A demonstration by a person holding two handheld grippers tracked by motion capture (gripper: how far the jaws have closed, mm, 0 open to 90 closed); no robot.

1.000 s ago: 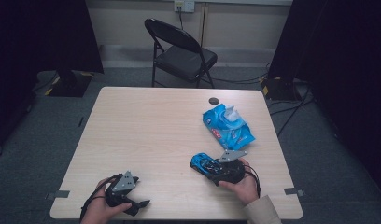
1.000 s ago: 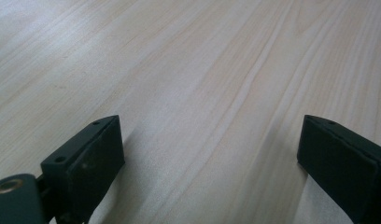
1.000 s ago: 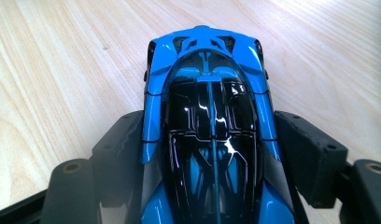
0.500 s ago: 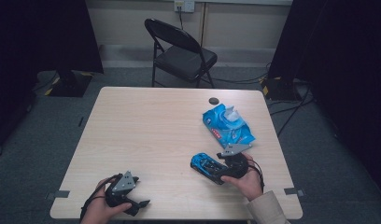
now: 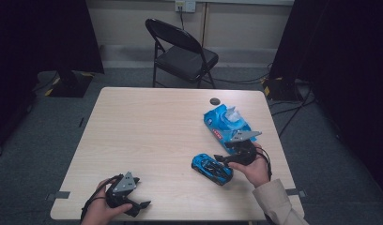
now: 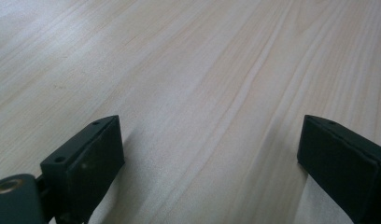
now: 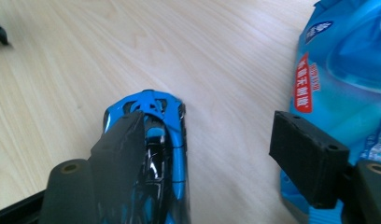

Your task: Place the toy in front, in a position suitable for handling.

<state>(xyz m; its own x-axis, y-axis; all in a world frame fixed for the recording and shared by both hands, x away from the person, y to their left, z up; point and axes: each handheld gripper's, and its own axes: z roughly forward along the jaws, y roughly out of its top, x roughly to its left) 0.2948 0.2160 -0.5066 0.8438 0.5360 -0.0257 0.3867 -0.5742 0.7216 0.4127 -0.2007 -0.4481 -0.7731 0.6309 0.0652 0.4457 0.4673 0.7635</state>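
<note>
Table: pale wood, seen from the person's side. Everything on it sits in the right half, likely so the right hand can work without reaching across.

Wipes pack: blue soft pack lying flat near the right edge, about halfway down it, with a white sheet puffed up from its top opening. In the right claw view the pack is just beside the outer jaw. It seems kept close so a sheet is handy.

Toy car: blue and black, on its wheels toward the near right corner of the table, just in front of the wipes pack and angled across the grain. In the right claw view the toy car runs lengthwise along the inner jaw, partly behind it, not between the 2 jaws.

Right claw: held low over the table between car and pack, jaws spread wide with bare wood in the gap. Released, grasping nothing. Judgement: it sits offset from the car, so a grip would first need a sideways shift.

Left claw: parked at the near edge toward the left corner, well apart from the work. Jaws wide apart over bare wood, empty; apparently idle.

Small dark disc: near the far edge, beyond the pack. Cannot tell what it is.
</note>
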